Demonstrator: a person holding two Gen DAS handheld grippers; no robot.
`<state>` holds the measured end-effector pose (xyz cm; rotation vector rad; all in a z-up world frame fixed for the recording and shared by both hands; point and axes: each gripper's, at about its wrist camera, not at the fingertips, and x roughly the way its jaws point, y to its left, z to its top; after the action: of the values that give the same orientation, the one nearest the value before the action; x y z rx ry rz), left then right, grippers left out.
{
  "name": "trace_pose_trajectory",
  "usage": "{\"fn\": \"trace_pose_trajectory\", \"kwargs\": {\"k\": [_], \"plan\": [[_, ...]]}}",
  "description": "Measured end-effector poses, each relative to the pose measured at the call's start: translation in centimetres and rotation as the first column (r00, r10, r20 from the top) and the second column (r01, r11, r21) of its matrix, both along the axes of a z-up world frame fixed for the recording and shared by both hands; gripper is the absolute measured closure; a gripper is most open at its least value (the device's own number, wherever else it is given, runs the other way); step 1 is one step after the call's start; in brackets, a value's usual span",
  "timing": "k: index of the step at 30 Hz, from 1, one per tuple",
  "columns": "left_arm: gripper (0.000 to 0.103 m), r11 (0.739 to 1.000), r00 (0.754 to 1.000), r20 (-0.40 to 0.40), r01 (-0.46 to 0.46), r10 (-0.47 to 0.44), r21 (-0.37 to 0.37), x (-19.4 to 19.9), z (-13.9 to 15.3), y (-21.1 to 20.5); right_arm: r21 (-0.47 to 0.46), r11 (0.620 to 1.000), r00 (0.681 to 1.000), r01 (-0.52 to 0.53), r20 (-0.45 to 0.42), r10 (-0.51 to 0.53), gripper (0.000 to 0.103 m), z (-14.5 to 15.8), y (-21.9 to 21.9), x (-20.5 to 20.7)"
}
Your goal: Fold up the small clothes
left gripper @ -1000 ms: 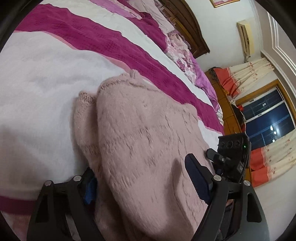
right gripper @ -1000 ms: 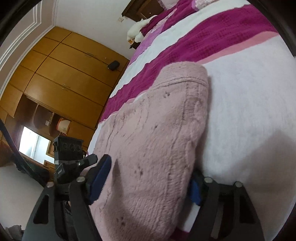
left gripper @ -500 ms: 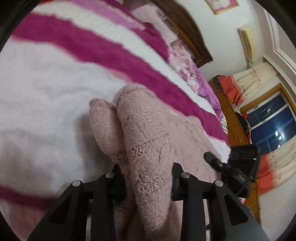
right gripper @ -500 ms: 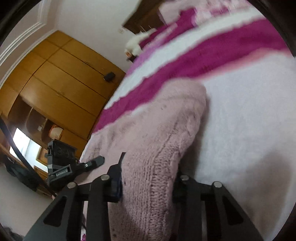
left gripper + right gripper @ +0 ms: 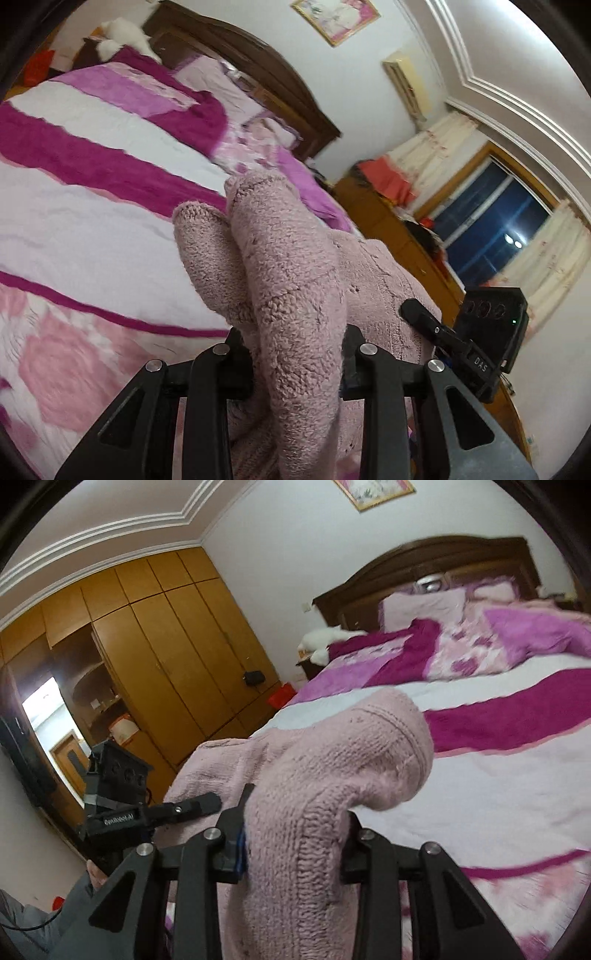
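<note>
Since the left wrist view looks straight along its fingers, we see the left gripper [image 5: 297, 354] pinching a thick bunch of the pink knit [image 5: 288, 280], its jaws drawn in against the wool on both sides; the knit rises in two rounded lobes ahead of the jaws and drapes away to the right, lifted off the bed [image 5: 85, 221] rather than lying flat on it; the right gripper [image 5: 436, 328] shows at the far side of the same cloth, near the window [image 5: 491, 218]. In the right wrist view the right gripper [image 5: 295, 834] is likewise clamped on a fat fold of the knit [image 5: 332, 768], one rounded corner bulging forward over the striped bed [image 5: 498, 775]; the left gripper [image 5: 184, 808] sits across the sagging span, in front of the wardrobe [image 5: 166, 653]. We judge the knit soft, light and stretchy; it will sag between the two holds and give no stiffness of its own; the fuzzy surface should grip the pads well, so slipping seems unlikely, though loose stitches could snag. We would hold it at the edge corners, well apart, as both jaws seem to do, so the span hangs even; bunched wool in the jaws may leave the fold lumpy, so we would keep it taut when laying it down.
</note>
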<state>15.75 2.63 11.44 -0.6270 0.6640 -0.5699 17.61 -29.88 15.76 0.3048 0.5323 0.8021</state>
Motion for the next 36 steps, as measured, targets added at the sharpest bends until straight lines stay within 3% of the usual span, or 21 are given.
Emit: {"fn": "trace_pose_trajectory", "kwargs": {"k": [4,9,13,18,22,24,27,31,33,36], "plan": [[0.097,0.999,0.998,0.037,0.048,-0.048,0.001,-1.2,0.8,-3.0,0.021,0.999,0.999,0.031,0.012,-0.031,0.068,0.1,-4.3,-2.4],[0.097,0.998,0.999,0.01,0.045,-0.046,0.038,-1.1,-3.0,-5.2,0.051,0.998,0.999,0.034,-0.039,-0.032,0.068,-4.4,-6.8,-1.4],[0.097,0.998,0.995,-0.099,0.034,-0.029,0.046,2.1,-8.1,-4.4,0.011,1.0,0.995,0.024,-0.094,-0.023,0.068,-9.4,-5.2,1.9],[0.097,0.995,0.99,-0.139,0.037,-0.024,0.091,6.3,-12.6,-3.3,-0.059,0.997,0.989,0.04,-0.14,-0.048,0.068,-15.6,-2.3,8.1],[0.096,0.994,0.989,-0.145,0.027,-0.012,0.101,8.1,-14.4,-2.1,0.024,0.998,0.982,0.057,-0.184,-0.051,0.068,-17.6,-3.1,10.9],[0.093,0.996,0.987,-0.161,0.03,-0.017,0.082,8.2,-14.7,-2.0,0.034,0.998,0.978,0.054,-0.202,-0.046,0.062,-18.1,-3.2,11.1],[0.085,0.994,0.978,-0.208,0.016,0.007,0.112,7.7,-14.6,-1.9,-0.006,0.995,0.964,0.1,-0.247,-0.099,0.049,-18.3,-3.6,11.0],[0.067,0.996,0.963,-0.27,0.017,0.007,0.084,5.2,-14.4,-0.4,-0.008,0.996,0.943,0.09,-0.321,-0.088,0.042,-18.0,-5.1,9.0],[0.062,0.998,0.959,-0.283,0.027,-0.008,0.064,3.2,-14.3,0.3,0.004,0.995,0.939,0.098,-0.333,-0.091,0.028,-17.8,-6.0,7.1],[0.059,1.0,0.949,-0.314,0.021,-0.015,0.016,0.4,-14.7,1.0,0.047,0.995,0.923,0.089,-0.379,-0.065,0.026,-18.5,-7.0,4.1]]}}
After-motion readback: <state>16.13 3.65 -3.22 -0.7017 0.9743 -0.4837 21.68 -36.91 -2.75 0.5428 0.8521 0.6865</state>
